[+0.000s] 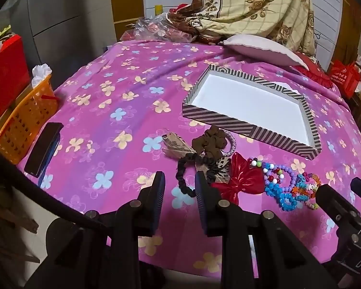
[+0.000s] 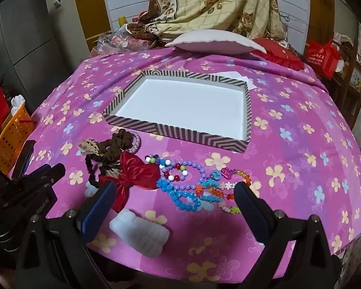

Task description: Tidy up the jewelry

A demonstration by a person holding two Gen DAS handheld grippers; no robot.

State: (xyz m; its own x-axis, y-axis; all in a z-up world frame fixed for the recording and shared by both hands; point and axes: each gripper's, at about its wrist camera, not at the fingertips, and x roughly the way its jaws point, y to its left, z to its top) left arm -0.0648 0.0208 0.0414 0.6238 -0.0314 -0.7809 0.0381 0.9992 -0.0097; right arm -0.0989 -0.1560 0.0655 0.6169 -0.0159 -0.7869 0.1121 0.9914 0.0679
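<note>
Right wrist: pillow (image 2: pixel 214 42) behind striped box (image 2: pixel 180 130)

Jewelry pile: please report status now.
Left gripper open, at black scrunchie. Right gripper open wide, over bead bracelets. Striped box holds nothing. No obstruction visible.

Legible markings:
- Left claw (image 2: pixel 57 168), body seen from the right wrist view: white lettering along the black housing, appears to read "Robot.AI"; partly blurred.
- Red bag (image 2: pixel 321 56), far right: light printed characters, too small to read.
</note>
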